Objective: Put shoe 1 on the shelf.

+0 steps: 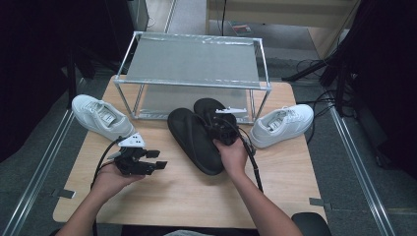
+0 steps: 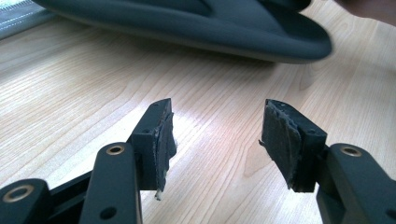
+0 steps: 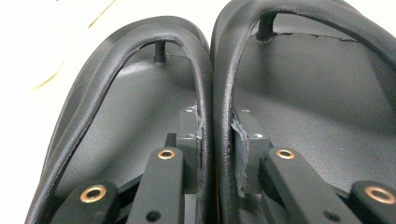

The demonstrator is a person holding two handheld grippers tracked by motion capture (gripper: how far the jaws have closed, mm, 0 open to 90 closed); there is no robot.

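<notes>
At frame centre, the right gripper [image 3: 215, 140] clamps the adjoining straps of two black rubber flip-flops [image 1: 196, 135]; the left gripper [image 1: 160, 160] waits released lower left. Next, presumably carrying the pair onto the metal shoe rack [image 1: 194, 61] calls for a steady pinch.

Counter [image 1: 162, 196]: I log a pale wood-grain top. On it: a metal-framed shelf rack [image 1: 193, 83] at the far edge; one white sneaker [image 1: 101, 117] at the left edge, another white sneaker [image 1: 281, 125] at the right; a pair of black flip-flops [image 1: 196, 135] in the middle, just before the rack.
</notes>
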